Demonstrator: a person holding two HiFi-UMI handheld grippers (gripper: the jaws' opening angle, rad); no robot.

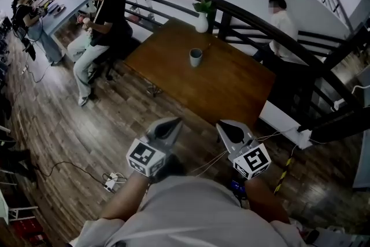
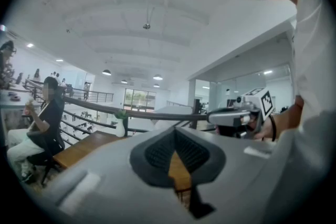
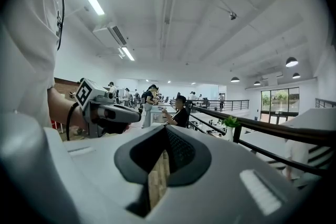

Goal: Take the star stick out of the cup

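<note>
**Both grippers parked at the body, cup not yet approached**

Head view: the left gripper (image 1: pixel 175 122) and right gripper (image 1: pixel 222 124) sit low at 6 o'clock. They are tucked against the person's torso with noses aimed toward 12 o'clock at the wooden table (image 1: pixel 231 89). This reads as a ready pose: nothing is carried, no reach has begun, and the table is well apart. Each pair of jaws comes to a point with nothing between them.

The cup (image 1: pixel 196 57) stands on the far half of the table, near 12 o'clock. It is just at 6 o'clock of a white vase (image 1: pixel 201 22) holding a green sprig. The star stick (image 1: pixel 205 49) shows as a thin pale line leaning out of the cup toward 1 o'clock. Its star end is too small to make out. The stick is in the cup, untouched.

A dark curved railing (image 1: pixel 260 17) runs behind the table. A seated person (image 1: pixel 101 20) is at 10 o'clock, off the table's end.

Left gripper view: the left gripper's jaws are closed, dark ribbed pads meeting at the tip, with only a sliver of wood showing behind. It is empty. The camera tilts up, so most of the view is ceiling. The vase is at 9 o'clock and the right gripper at 3 o'clock. The cup can't be made out.

Right gripper view: the right gripper's jaws are likewise pressed together and hold nothing. The left gripper is at 9 o'clock and the vase and railing at 3 o'clock. The cup isn't visible.
</note>
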